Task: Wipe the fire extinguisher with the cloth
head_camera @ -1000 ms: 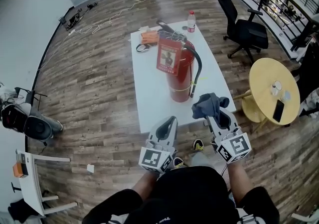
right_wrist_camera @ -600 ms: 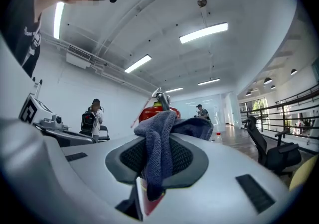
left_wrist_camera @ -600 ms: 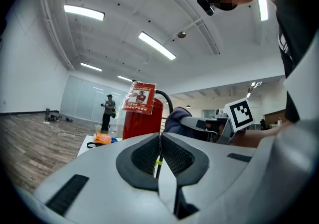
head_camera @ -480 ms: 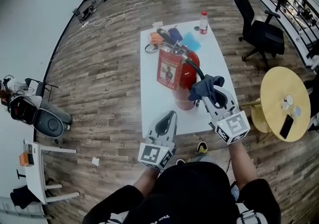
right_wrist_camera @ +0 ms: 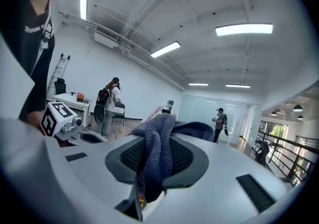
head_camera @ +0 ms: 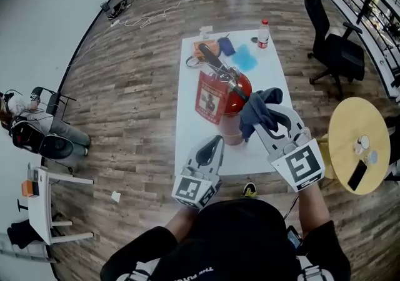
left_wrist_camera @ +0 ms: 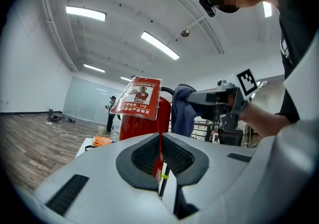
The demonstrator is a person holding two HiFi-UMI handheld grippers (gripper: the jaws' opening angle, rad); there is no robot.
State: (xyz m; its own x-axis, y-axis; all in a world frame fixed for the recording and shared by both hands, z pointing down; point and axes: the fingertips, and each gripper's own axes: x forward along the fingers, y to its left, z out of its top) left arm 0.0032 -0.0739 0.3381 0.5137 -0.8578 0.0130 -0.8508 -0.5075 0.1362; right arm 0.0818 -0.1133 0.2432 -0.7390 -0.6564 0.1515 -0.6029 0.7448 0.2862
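White table (head_camera: 194,125) on a wood-plank office floor: a red fire extinguisher (head_camera: 240,90) stands upright near its middle, a black hose (head_camera: 236,88) curving down one side and a printed red-and-white card (head_camera: 209,96) hanging from its neck. The same card fills the front of the cylinder in the left gripper view.

A dark blue-grey cloth (head_camera: 255,108) hangs bunched at the extinguisher's right shoulder, pinched between the pads of the right gripper (head_camera: 265,113). The right gripper view shows its knit folds draped over the jaw tips and trailing down through the slot between them. That gripper is raised to the height of the cylinder's top and tipped slightly downward.

The left gripper (head_camera: 215,142) is held level near the table's front edge, aimed at the extinguisher's lower body. Its jaws are pressed together with nothing between them — only a thin seam shows.

Whether the cloth actually touches the red paint cannot be told; in the head view it overlaps the cylinder, and from the left gripper view it hangs just beside it. The cloth hides the right gripper's fingertips, and small items at the table's far end are hard to make out, apart from a clear bottle (head_camera: 263,34). A black office chair (head_camera: 340,55) stands to the right.
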